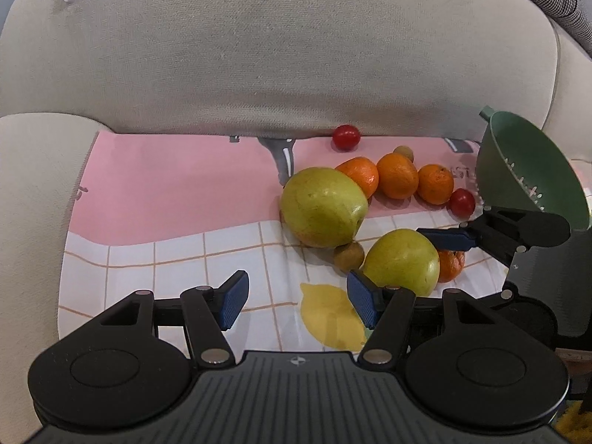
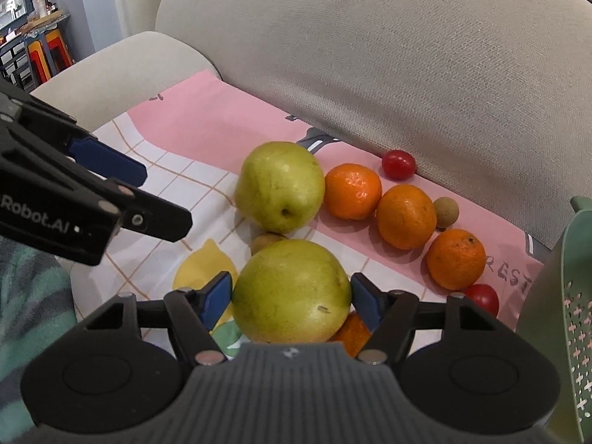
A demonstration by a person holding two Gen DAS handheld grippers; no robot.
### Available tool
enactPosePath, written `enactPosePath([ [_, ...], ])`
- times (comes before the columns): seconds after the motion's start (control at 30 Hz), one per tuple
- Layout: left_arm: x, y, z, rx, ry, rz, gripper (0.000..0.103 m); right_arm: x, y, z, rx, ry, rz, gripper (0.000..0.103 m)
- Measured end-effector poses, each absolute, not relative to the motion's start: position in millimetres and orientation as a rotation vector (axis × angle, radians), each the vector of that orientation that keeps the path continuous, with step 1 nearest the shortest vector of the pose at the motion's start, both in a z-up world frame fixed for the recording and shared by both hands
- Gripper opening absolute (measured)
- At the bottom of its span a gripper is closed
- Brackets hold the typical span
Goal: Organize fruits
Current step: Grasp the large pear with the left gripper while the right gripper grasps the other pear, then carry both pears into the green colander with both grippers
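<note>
Fruit lies on a pink and white checked cloth (image 1: 166,192) on a sofa seat. In the right wrist view my right gripper (image 2: 292,298) is shut on the nearer green pear (image 2: 292,292), which rests on the cloth, with a blue pad against each side. A second green pear (image 2: 279,187) sits just behind it, and three oranges (image 2: 405,216) line up to the right. One more orange (image 2: 353,329) is half hidden under the held pear. My left gripper (image 1: 299,301) hovers open and empty over a printed lemon, left of that pear (image 1: 401,261).
A green strainer (image 1: 532,174) stands tilted at the cloth's right edge. Two red tomatoes (image 2: 399,164) (image 2: 481,298) and two small brown fruits (image 2: 446,212) (image 2: 266,240) lie among the rest. The beige sofa back (image 1: 277,55) rises behind and an armrest (image 2: 122,70) stands left.
</note>
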State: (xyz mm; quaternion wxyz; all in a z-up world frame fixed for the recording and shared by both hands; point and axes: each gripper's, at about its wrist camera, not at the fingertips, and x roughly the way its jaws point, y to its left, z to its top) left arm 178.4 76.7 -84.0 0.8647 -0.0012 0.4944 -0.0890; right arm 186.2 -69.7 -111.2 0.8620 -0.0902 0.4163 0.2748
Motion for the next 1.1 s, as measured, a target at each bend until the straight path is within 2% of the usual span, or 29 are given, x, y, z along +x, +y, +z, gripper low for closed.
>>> enactPosePath([
  [0.2, 191.5, 80.0, -80.4, -0.077, 1.014, -0.181, 0.074, 181.6, -85.4, -87.3, -0.126, 0.805, 0.55, 0.067],
  [0.37, 209.7, 77.0, -80.9, -0.145, 1.005, -0.182, 0.085, 186.7, -104.3, -69.5, -0.082, 0.761, 0.463, 0.067],
  [0.47, 223.1, 69.7, -85.9, -0.166, 1.011, -0.178, 0.088, 187.6, -114.3, -63.8, -0.089, 0.744, 0.412, 0.067],
  [0.8, 249.8, 58.2, -119.1, -0.213, 1.073, -0.116, 0.088, 187.3, -144.6, -57.2, -0.047, 0.738, 0.329, 0.067],
  [0.93, 251.2, 59.0, -122.6, -0.226, 1.08, -0.12, 0.081, 182.1, -151.1, -56.9, -0.034, 0.75, 0.314, 0.067],
  [1.1, 248.9, 60.4, -121.5, -0.251, 1.074, -0.121, 0.08, 175.2, -162.2, -54.1, -0.011, 0.756, 0.291, 0.067],
])
